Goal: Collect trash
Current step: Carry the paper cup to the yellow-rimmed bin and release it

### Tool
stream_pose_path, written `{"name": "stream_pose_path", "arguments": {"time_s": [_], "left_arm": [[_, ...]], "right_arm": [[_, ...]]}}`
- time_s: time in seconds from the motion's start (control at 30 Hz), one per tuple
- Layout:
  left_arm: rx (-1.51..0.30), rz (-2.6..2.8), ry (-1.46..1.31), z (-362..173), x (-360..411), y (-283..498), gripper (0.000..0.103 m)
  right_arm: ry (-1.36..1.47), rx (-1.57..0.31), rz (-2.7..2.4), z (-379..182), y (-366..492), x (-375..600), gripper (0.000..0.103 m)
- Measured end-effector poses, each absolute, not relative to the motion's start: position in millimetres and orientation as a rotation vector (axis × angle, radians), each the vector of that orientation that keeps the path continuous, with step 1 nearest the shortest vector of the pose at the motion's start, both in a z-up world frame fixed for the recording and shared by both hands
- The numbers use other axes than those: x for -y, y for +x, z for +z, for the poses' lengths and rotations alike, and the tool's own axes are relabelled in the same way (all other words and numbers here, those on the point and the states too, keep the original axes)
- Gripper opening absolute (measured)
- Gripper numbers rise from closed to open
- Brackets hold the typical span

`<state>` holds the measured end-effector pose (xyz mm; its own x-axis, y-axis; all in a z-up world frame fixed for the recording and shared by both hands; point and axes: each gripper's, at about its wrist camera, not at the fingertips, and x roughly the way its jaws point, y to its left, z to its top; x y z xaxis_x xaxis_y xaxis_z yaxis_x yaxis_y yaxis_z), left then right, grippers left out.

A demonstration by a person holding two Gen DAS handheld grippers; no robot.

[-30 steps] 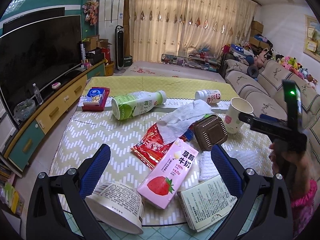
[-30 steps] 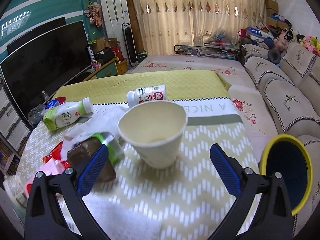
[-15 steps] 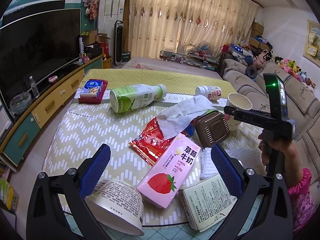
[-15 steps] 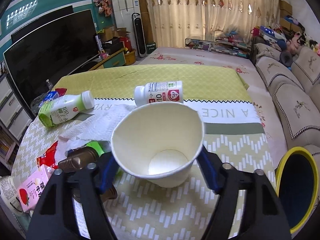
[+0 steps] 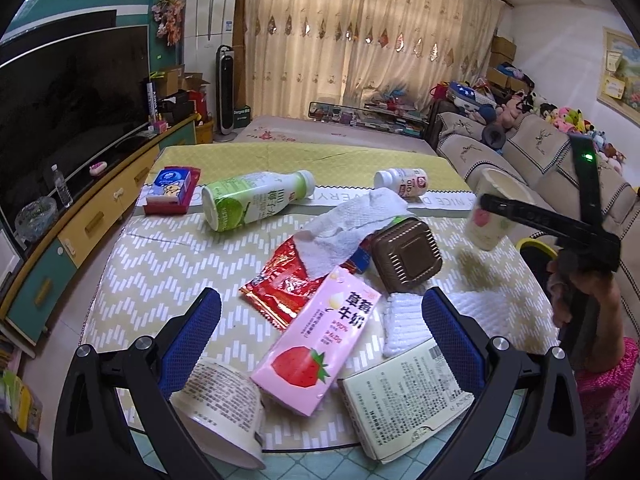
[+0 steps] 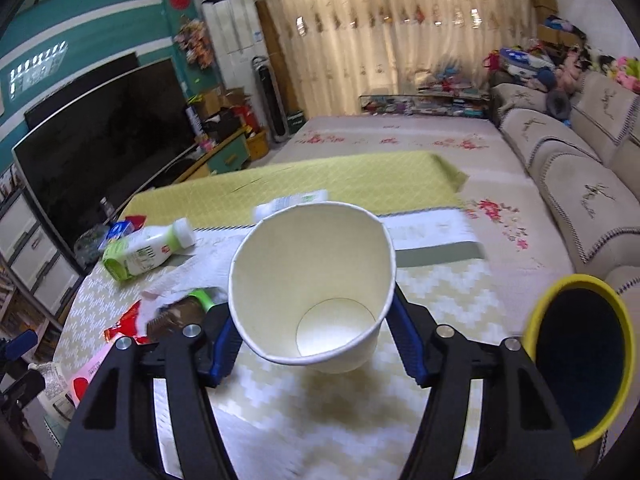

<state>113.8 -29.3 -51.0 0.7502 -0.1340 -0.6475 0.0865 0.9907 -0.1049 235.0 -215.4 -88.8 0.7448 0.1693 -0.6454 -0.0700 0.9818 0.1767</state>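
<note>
Now right tongs [image 6: 314,338] around paper cup [image 6: 312,280]

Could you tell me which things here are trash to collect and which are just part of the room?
Part of the job:
paper cup, gripped by the closing right gripper
yellow bin
green bottle
pink milk carton
red wrapper
paper towel
brown tray

Just lying about:
television
sofa
curtains

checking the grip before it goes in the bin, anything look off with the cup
The paper cup is squeezed out of round between the right tongs, whose jaws are closing on it: its rim looks oval. It appears empty, nothing spilled.
</note>
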Motion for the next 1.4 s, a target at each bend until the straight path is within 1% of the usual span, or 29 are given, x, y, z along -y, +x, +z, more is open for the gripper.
{"name": "stream_pose_path", "arguments": {"time_s": [0.13, 0.27, 0.43, 0.67, 0.73, 0.8, 0.93, 1.2, 1.4], "left_arm": [[-0.709, -0.135, -0.066, -50.0, 39.6, 114.9, 0.099], [-0.719, -0.164, -0.055, -52.6, 55.9, 117.6, 0.099], [-0.725, -0.198, -0.019, -52.7, 80.6, 119.7, 0.099], [-0.731, -0.223, 0.011, -50.1, 104.3, 120.6, 0.099], [-0.736, -0.227, 0.021, -50.5, 109.4, 121.3, 0.099], [-0.741, -0.232, 0.028, -50.4, 113.8, 122.3, 0.099], [-0.744, -0.239, 0.031, -50.6, 117.8, 122.9, 0.099], [-0.758, -0.252, 0.04, -56.0, 117.4, 122.7, 0.099], [-0.82, -0.26, 0.087, -73.0, 111.3, 108.7, 0.099]], "right_arm": [[0.173, -0.712, 0.015, -87.0, 217.7, 265.0, 0.062], [0.21, -0.737, -0.103, -97.6, 208.1, 318.3, 0.063], [0.233, -0.785, -0.225, -123.0, 201.8, 371.8, 0.063], [0.268, -0.837, -0.3, -157.3, 199.2, 415.1, 0.065], [0.272, -0.85, -0.31, -163.5, 199.9, 421.6, 0.068], [0.272, -0.853, -0.321, -166.7, 199.6, 425.0, 0.069], [0.259, -0.848, -0.341, -166.5, 198.8, 427.0, 0.077], [0.248, -0.836, -0.339, -157.8, 193.4, 418.7, 0.078], [0.245, -0.82, -0.312, -150.7, 188.8, 408.0, 0.081]]}}
